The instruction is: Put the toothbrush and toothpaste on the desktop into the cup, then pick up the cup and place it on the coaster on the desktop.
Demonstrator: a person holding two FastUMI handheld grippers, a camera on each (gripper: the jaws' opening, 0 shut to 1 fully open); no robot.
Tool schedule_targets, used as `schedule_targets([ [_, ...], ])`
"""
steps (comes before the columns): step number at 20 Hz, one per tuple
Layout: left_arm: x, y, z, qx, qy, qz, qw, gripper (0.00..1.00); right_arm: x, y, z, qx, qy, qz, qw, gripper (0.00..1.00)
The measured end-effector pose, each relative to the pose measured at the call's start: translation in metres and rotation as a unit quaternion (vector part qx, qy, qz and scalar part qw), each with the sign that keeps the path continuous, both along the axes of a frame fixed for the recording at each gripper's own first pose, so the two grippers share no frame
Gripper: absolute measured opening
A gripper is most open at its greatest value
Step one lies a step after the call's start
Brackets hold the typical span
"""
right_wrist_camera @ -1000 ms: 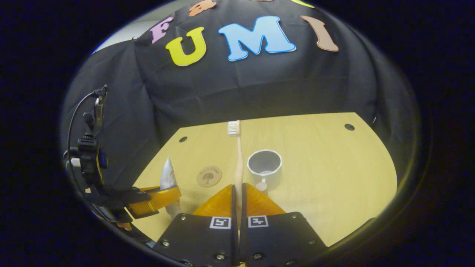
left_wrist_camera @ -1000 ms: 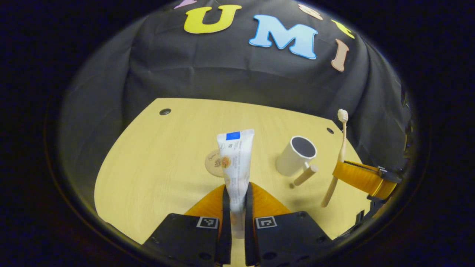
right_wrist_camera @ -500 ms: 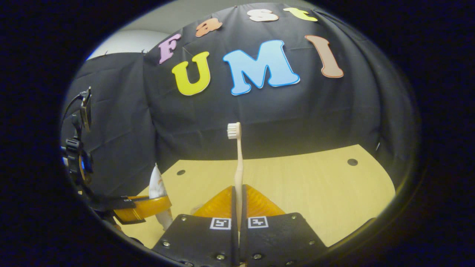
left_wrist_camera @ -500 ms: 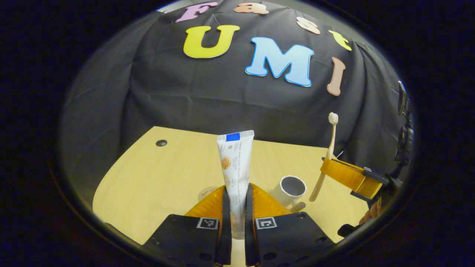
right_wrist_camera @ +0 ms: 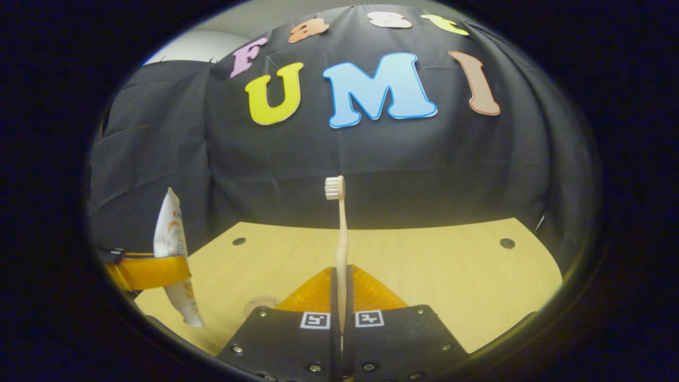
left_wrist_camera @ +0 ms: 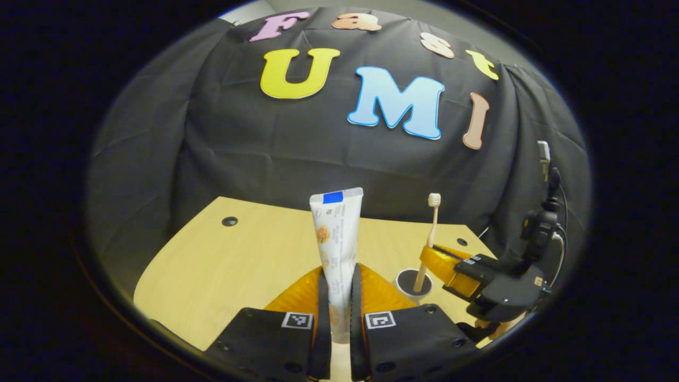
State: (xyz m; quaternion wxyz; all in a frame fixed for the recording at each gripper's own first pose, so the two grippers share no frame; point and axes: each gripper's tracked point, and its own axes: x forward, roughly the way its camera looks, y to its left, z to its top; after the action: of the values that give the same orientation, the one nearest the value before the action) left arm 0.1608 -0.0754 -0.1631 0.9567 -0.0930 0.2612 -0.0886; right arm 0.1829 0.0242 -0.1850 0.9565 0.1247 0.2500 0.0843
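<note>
The right hand-held gripper (left_wrist_camera: 443, 260) pinches the toothbrush (left_wrist_camera: 431, 228) upright so its handle dips into the cup (left_wrist_camera: 414, 281), while the left hand-held gripper (left_wrist_camera: 337, 297) squeezes the toothpaste (left_wrist_camera: 337, 233), waiting at the cup's 9 o'clock above the table (left_wrist_camera: 233, 265).

A: Could anything be read on the toothpaste (left_wrist_camera: 336, 249)?
B: No. It carried a blue block and fine print, all too small to make out.
A: And the squares on the left gripper (left_wrist_camera: 336, 276)?
B: Those were black-and-white coded markers (left_wrist_camera: 296, 320), with no letters or numbers. The coaster (right_wrist_camera: 260, 304) bore a faint mark, also unreadable.
</note>
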Motion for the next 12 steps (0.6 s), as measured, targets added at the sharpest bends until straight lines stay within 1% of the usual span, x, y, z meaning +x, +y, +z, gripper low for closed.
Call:
schedule_targets([
  [3, 0.002, 0.002, -0.004, -0.005, 0.006, 0.002, 1.000, 0.22, -0.001, 0.001, -0.019, -0.009, 0.029, 0.004, 1.000, 0.03],
  [4, 0.003, 0.002, -0.005, -0.006, 0.008, 0.002, 1.000, 0.21, -0.002, 0.000, -0.023, -0.012, 0.036, 0.005, 0.999, 0.08],
  [5, 0.004, 0.002, -0.006, -0.008, 0.008, 0.003, 1.000, 0.22, -0.004, 0.000, -0.026, -0.014, 0.041, 0.006, 0.999, 0.04],
  [6, 0.004, 0.001, -0.007, -0.009, 0.010, 0.000, 1.000, 0.22, -0.004, -0.002, -0.027, -0.017, 0.044, 0.003, 0.999, 0.04],
  [8, 0.005, -0.001, -0.008, -0.010, 0.012, -0.002, 1.000, 0.21, -0.007, -0.003, -0.026, -0.017, 0.049, 0.004, 0.999, 0.06],
  [9, 0.005, -0.002, -0.007, -0.011, 0.012, -0.004, 1.000, 0.22, -0.009, -0.003, -0.026, -0.016, 0.052, 0.006, 0.998, 0.13],
  [10, 0.007, -0.004, -0.007, -0.011, 0.012, -0.005, 1.000, 0.22, -0.012, -0.004, -0.025, -0.016, 0.055, 0.008, 0.998, 0.15],
  [11, 0.009, -0.006, -0.006, -0.012, 0.012, -0.006, 1.000, 0.22, -0.015, -0.005, -0.026, -0.017, 0.057, 0.008, 0.998, 0.36],
  [12, 0.010, -0.008, -0.006, -0.013, 0.011, -0.007, 1.000, 0.22, -0.017, -0.006, -0.024, -0.015, 0.057, 0.009, 0.998, 0.45],
])
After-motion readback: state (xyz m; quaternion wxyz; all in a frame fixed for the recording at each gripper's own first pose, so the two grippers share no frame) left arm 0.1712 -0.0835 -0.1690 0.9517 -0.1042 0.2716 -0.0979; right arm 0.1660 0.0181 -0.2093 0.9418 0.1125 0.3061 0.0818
